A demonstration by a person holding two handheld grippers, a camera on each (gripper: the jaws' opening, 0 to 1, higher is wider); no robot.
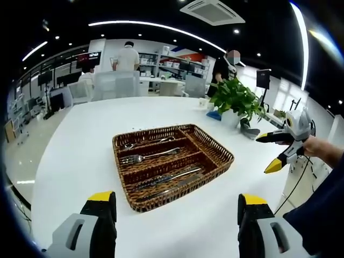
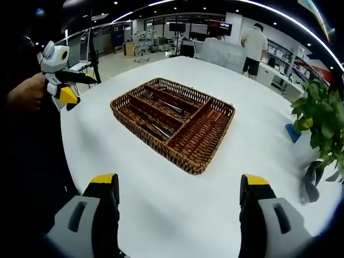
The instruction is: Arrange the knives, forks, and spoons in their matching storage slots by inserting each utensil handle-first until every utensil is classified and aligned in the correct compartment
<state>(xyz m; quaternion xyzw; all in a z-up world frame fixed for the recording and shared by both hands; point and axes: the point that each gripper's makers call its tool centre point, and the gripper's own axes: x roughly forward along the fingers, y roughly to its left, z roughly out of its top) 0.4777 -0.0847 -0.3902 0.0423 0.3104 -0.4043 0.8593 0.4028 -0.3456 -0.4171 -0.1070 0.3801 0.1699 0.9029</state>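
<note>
One wicker tray (image 1: 173, 164) on white counter (image 1: 80, 156), ahead of both tongs; forks, knives lying in three long slots, count unclear. Left tongs (image 1: 177, 207) wide, empty. Right tongs (image 2: 180, 188) wide, empty, hovering.

Both tongs, left (image 1: 177, 207) and right (image 2: 180, 188), gape wide, holding nothing.

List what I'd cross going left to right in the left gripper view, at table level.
Wicker tray holding cutlery → potted plant → right gripper, held open in a person's hand.
</note>
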